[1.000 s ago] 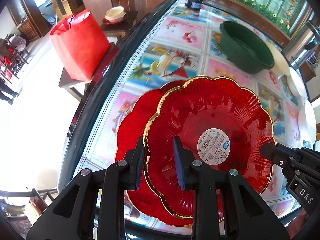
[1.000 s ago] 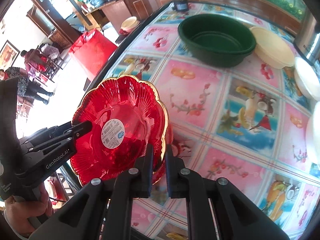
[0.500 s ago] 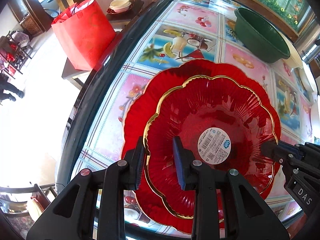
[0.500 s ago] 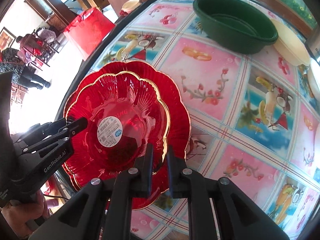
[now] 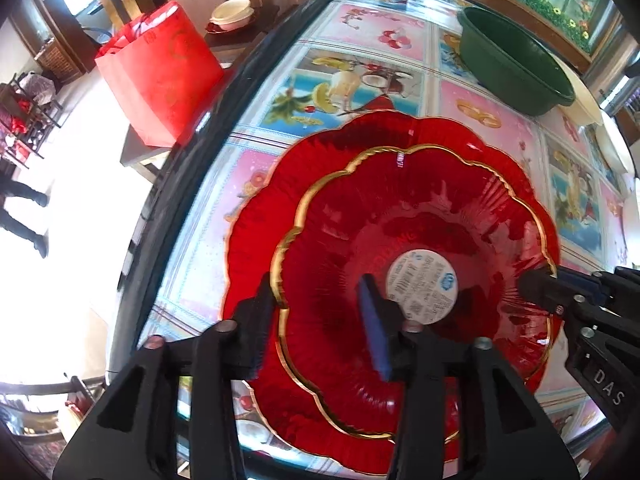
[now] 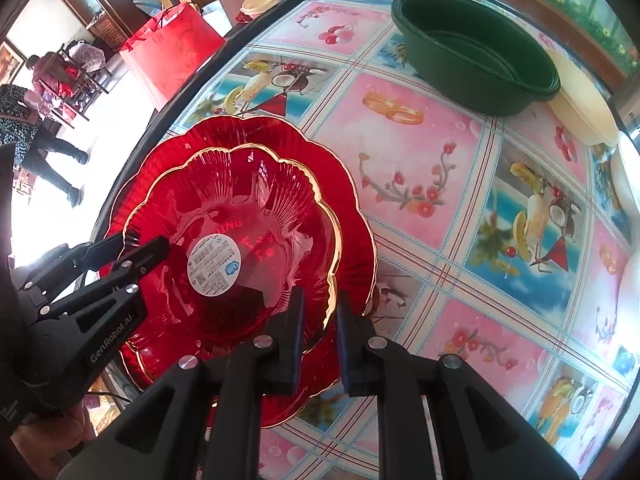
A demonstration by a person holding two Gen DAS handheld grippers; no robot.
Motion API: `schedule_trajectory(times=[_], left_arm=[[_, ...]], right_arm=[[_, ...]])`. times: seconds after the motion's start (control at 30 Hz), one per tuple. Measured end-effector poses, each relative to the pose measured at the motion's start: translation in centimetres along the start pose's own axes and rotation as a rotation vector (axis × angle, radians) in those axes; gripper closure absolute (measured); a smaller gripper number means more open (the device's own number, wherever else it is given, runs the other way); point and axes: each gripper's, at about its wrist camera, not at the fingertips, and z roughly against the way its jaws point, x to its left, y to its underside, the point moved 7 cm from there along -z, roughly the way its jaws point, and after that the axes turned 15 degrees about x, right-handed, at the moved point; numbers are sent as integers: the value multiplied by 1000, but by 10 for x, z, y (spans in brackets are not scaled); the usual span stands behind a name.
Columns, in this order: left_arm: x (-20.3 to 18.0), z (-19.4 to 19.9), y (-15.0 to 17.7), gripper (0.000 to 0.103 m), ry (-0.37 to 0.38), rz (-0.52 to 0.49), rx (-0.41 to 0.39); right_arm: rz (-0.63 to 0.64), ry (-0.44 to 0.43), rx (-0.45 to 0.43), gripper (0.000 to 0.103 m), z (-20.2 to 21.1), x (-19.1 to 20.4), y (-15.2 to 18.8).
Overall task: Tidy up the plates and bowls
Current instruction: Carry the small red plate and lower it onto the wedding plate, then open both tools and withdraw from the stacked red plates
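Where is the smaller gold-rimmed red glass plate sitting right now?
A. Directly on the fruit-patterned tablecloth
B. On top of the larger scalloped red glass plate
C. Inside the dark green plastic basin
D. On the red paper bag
B: the smaller gold-rimmed red glass plate lies nested on the larger scalloped red glass plate, whose rim shows all around it.

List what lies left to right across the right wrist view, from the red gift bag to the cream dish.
Red gift bag → small gold-rimmed red plate resting on the large red plate → green basin → cream dish.
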Motion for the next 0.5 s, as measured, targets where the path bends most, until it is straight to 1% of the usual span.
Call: schedule_trajectory(times=[0.03,0.23,0.3,0.5], left_arm=[[-1,0,1,55,-5,-4,2],[0,5,4,55,-17,-12,-13],[1,10,2,55,-24,-13,-30],[-1,16,0,54,-16,-15,-40]], right_arm=[[-2,-1,0,88,0,0,1],[-7,1,0,89,-1,-1,1],[-7,7,-4,93,-1,-1,1],[-7,3,-1,92,-1,0,2]])
